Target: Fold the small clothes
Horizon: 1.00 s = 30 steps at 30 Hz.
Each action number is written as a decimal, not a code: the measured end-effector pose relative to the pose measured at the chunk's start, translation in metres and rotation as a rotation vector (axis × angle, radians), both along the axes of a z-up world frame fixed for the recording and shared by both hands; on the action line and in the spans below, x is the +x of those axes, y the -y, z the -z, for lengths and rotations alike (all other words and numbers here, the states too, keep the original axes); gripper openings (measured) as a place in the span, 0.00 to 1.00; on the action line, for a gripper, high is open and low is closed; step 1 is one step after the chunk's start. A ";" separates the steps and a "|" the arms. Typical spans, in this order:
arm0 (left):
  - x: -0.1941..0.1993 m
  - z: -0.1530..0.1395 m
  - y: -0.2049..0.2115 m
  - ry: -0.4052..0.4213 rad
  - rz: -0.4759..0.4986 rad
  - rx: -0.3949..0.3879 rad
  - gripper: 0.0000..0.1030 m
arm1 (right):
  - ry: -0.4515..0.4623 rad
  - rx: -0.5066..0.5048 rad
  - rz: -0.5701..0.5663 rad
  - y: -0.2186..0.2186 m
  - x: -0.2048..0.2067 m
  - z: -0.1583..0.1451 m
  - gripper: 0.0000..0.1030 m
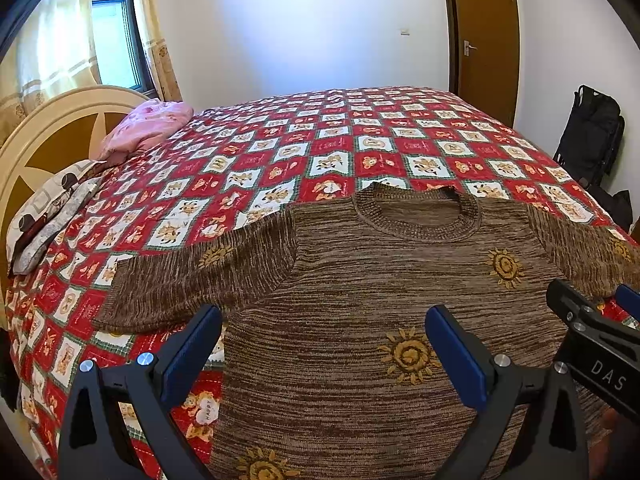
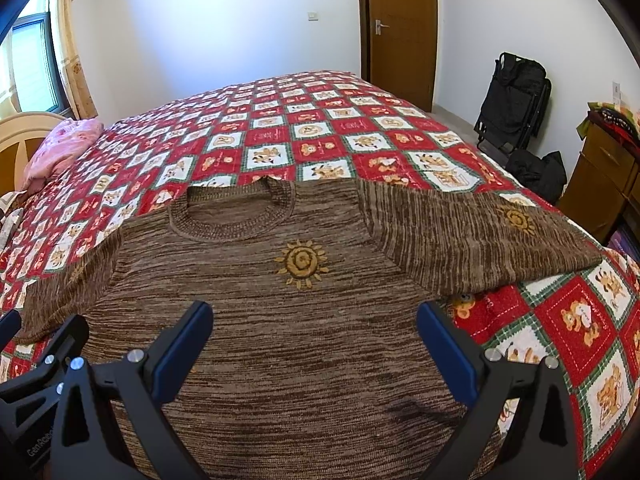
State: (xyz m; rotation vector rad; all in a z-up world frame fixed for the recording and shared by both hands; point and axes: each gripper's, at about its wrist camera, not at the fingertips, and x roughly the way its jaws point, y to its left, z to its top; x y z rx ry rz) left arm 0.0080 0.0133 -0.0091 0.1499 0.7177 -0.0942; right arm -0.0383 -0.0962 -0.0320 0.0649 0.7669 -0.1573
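A small brown knitted sweater (image 1: 360, 288) (image 2: 280, 320) with yellow sun motifs lies flat and face up on the bed, neck hole away from me, both sleeves spread sideways. My left gripper (image 1: 324, 344) hovers open over the sweater's lower left part, with nothing between its blue pads. My right gripper (image 2: 314, 340) is open above the lower middle of the sweater, also holding nothing. The right gripper's black body (image 1: 596, 336) shows at the right edge of the left wrist view; the left gripper's body (image 2: 36, 364) shows at the left edge of the right wrist view.
The bed is covered by a red and white bear-patterned quilt (image 1: 280, 152) (image 2: 560, 320). A pink bundle (image 1: 148, 128) and pillows (image 1: 48, 216) lie by the headboard (image 1: 44, 136). Black bags (image 2: 516, 108) and a wooden cabinet (image 2: 600, 184) stand beyond the bed's right side.
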 end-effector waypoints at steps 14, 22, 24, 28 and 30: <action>0.000 0.002 0.000 -0.001 -0.008 0.012 0.99 | -0.007 -0.001 0.002 0.000 -0.001 0.002 1.00; 0.002 0.005 0.003 0.031 -0.047 0.107 0.99 | -0.009 0.015 0.016 0.009 0.000 0.002 1.00; 0.003 0.005 0.003 0.034 -0.050 0.120 0.99 | -0.007 0.003 0.022 0.013 0.000 0.000 1.00; 0.007 0.006 0.001 0.018 -0.045 0.112 0.99 | 0.040 -0.035 0.073 0.031 -0.004 -0.013 1.00; 0.009 0.006 0.000 0.004 -0.035 0.096 0.99 | 0.062 -0.047 0.094 0.044 -0.005 -0.019 1.00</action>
